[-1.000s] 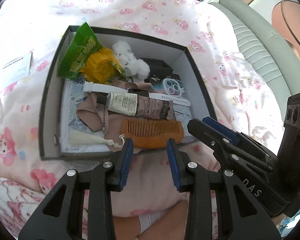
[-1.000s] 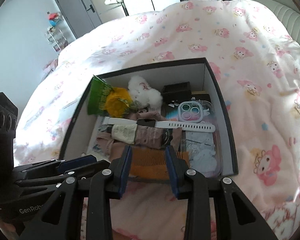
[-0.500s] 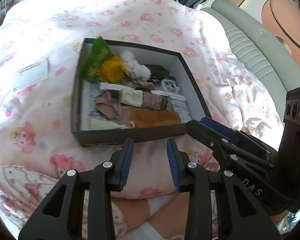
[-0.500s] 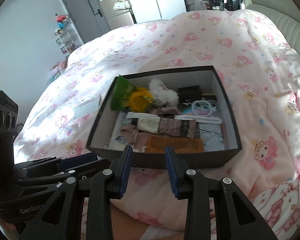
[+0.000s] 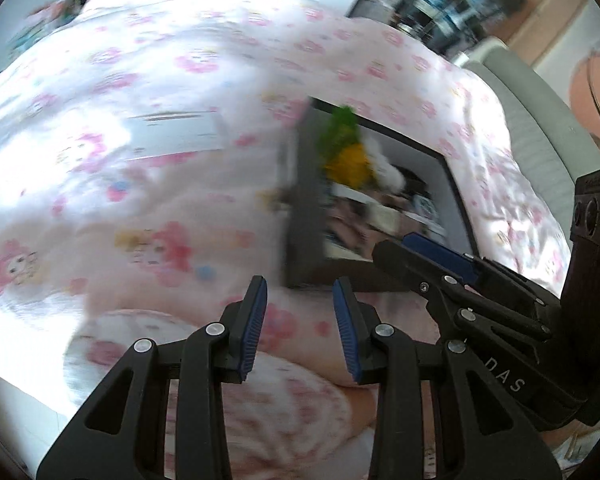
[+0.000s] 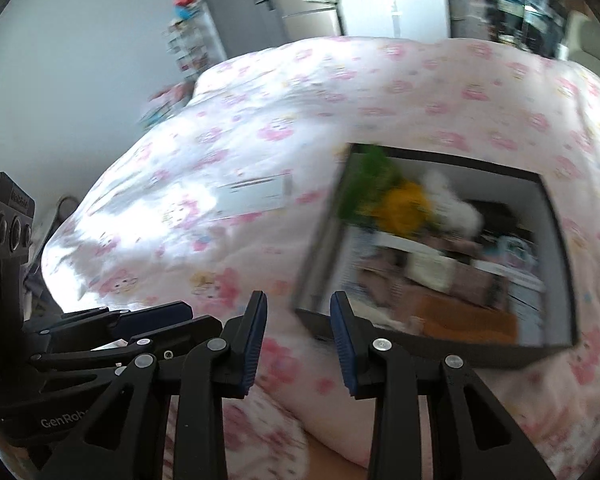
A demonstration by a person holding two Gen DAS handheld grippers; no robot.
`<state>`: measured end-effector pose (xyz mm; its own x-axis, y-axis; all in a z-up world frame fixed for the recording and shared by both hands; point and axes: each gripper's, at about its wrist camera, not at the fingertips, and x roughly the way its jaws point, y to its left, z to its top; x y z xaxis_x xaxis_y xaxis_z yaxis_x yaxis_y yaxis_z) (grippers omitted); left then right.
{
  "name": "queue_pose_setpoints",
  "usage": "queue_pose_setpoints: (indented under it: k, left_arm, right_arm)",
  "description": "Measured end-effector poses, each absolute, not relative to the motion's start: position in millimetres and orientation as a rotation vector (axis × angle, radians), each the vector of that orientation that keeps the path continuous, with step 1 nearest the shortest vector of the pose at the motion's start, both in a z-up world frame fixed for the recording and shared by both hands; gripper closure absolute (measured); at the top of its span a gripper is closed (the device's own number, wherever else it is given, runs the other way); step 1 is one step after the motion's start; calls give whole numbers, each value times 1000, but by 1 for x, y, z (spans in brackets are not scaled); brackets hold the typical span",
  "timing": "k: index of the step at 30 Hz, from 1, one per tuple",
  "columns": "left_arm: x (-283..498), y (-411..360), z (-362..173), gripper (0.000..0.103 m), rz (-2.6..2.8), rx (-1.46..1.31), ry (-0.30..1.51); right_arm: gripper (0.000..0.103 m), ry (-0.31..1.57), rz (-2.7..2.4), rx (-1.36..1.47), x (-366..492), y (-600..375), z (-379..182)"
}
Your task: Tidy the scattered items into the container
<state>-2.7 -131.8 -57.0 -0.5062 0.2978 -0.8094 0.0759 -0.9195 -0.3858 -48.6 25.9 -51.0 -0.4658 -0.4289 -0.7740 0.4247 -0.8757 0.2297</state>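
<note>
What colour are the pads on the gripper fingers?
Blue, ribbed pads on black fingers; sharpest in the right wrist view.

The duvet [image 6: 380, 92] is pale pink with pink cartoon-flower prints. The box [image 6: 556, 216] has dark grey walls and a light interior. Inside it: a green packet [image 6: 366, 184], a yellow item [image 6: 406, 208], a white fluffy item [image 6: 456, 204], an orange-brown comb [image 6: 468, 322]. The card [image 6: 252, 196] on the duvet is white. Gripper pads [image 6: 256, 344] are blue on black fingers.

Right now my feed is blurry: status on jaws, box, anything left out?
Left gripper and right gripper open, empty. Box full, on quilt. White card left outside it. Path clear.
</note>
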Motion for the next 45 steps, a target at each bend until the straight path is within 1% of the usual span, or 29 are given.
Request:
queue_pose_setpoints:
  k: [7, 11, 15, 20, 25, 27, 28, 29, 30, 32, 34, 36, 37, 41, 45]
  left_arm:
    - [-9, -199, -83, 68, 2613, -1534, -679]
    - [-28, -235, -101, 67, 2620, -1558, -764]
    - [-61, -267, -123, 67, 2635, -1599, -817]
    - [-106, -297, -156, 67, 2628, -1653, -896]
    - [-148, -319, -188, 67, 2550, -1662, -1005]
    - [-164, -326, -201, 66, 2542, -1690, -1021]
    - [-169, -328, -206, 65, 2539, -1705, -1023]
    - [-174, -330, -212, 64, 2528, -1710, -1033]
    - [-179, -332, -219, 62, 2506, -1715, -1062]
    - [-184, -334, -227, 62, 2477, -1711, -1099]
    - [-187, -333, -230, 64, 2461, -1704, -1106]
    - [-187, -331, -230, 95, 2429, -1683, -1127]
    - [-185, -329, -228, 95, 2420, -1676, -1127]
    - [-160, -320, -207, 96, 2542, -1667, -1024]
    - [-121, -323, -182, 96, 2571, -1586, -1057]
  right_arm:
    - [73, -40, -2190, 1305, -72, -42, -77]
    - [73, -5, -2206, 1311, -95, -75, -88]
    - [73, 10, -2246, 1353, -136, -94, -100]
    - [73, 99, -2277, 1414, -198, -120, -122]
    - [72, 55, -2273, 1546, -249, -128, -154]
    - [71, 50, -2294, 1580, -265, -131, -165]
    - [69, 38, -2299, 1600, -273, -132, -171]
    - [64, 31, -2300, 1618, -279, -134, -176]
    - [63, 28, -2300, 1631, -282, -134, -180]
    - [61, 28, -2280, 1685, -291, -136, -193]
    - [61, -1, -2219, 1737, -295, -138, -207]
    - [61, -28, -2189, 1734, -294, -138, -212]
    - [61, -26, -2188, 1713, -291, -139, -212]
    - [61, 120, -2167, 1598, -255, -151, -197]
    - [61, 80, -2137, 1557, -224, -147, -181]
